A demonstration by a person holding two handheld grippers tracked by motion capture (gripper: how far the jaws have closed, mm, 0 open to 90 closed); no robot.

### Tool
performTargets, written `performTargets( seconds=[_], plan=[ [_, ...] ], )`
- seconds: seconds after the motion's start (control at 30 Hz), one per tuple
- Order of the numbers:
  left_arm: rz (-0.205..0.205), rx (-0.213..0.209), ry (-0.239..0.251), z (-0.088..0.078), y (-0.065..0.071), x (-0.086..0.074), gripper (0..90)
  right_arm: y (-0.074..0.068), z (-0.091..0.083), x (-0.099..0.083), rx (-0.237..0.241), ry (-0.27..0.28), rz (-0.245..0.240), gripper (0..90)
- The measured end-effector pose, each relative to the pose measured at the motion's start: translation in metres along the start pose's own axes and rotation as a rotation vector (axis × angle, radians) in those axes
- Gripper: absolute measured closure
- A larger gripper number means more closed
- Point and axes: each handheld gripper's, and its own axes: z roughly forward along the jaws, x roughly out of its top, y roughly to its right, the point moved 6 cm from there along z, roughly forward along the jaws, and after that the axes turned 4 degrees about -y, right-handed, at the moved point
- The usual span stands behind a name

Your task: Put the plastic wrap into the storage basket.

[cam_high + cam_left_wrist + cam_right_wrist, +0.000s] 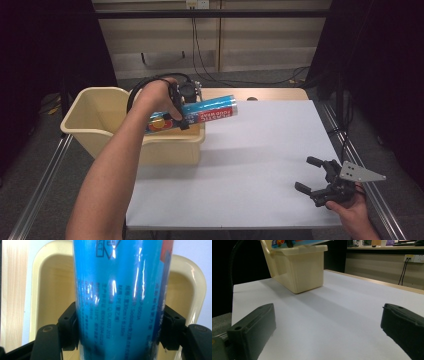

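My left gripper (181,116) is shut on a long blue roll of plastic wrap (200,112) with red and white print. It holds the roll nearly level above the right end of a cream plastic bin (95,117). In the left gripper view the blue roll (120,295) stands between the two black pads (71,327), with the bin's inside (55,290) below it. My right gripper (312,176) rests open near the table's front right corner, its jaws wide apart with nothing between them. From the right gripper view the bin (298,270) stands far off on the white table.
The white tabletop (250,160) spreads between the bin and the right gripper. A strip of bare wood (270,94) shows at the table's far edge. Cables hang along the back wall (200,45). Metal rails (40,185) run along both sides.
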Motion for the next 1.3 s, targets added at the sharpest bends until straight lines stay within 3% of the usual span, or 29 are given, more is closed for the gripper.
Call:
performTargets(
  seconds=[0.3, 0.6, 1.03, 1.07, 1.1, 1.13, 1.17, 1.23, 1.3],
  plan=[
    [0.0, -0.009, 0.002, 0.004, -0.001, -0.004, 31.8, 0.0, 0.0, 0.0, 0.001, -0.001, -0.002, 0.0],
    [-0.036, -0.036, 0.024, 0.007, -0.002, -0.008, 31.8, 0.0, 0.0, 0.0, 0.003, -0.001, -0.003, 0.0],
    [-0.078, -0.059, 0.013, 0.012, -0.005, -0.022, 30.8, 0.0, 0.002, -0.001, 0.004, -0.005, -0.005, 0.0],
    [-0.095, -0.061, 0.036, 0.01, -0.006, -0.024, 30.3, 0.0, 0.002, -0.001, 0.004, -0.006, -0.002, 0.0],
    [-0.115, -0.04, 0.082, 0.006, -0.007, -0.023, 30.0, 0.0, 0.002, -0.001, 0.004, -0.007, -0.002, 0.0],
    [-0.134, -0.048, 0.138, -0.002, -0.009, -0.021, 30.1, 0.0, 0.002, -0.001, 0.004, -0.007, -0.001, 0.0],
    [-0.17, -0.047, 0.239, -0.013, -0.01, -0.017, 30.6, 0.0, 0.002, -0.001, 0.004, -0.007, 0.0, 0.0],
    [-0.156, -0.047, 0.244, -0.019, -0.011, -0.017, 28.7, 0.0, 0.003, -0.001, 0.002, -0.008, -0.002, 0.0],
    [-0.183, -0.038, 0.239, -0.027, -0.01, -0.022, 27.1, 0.0, 0.003, -0.001, 0.004, -0.009, -0.003, 0.0]
  ],
)
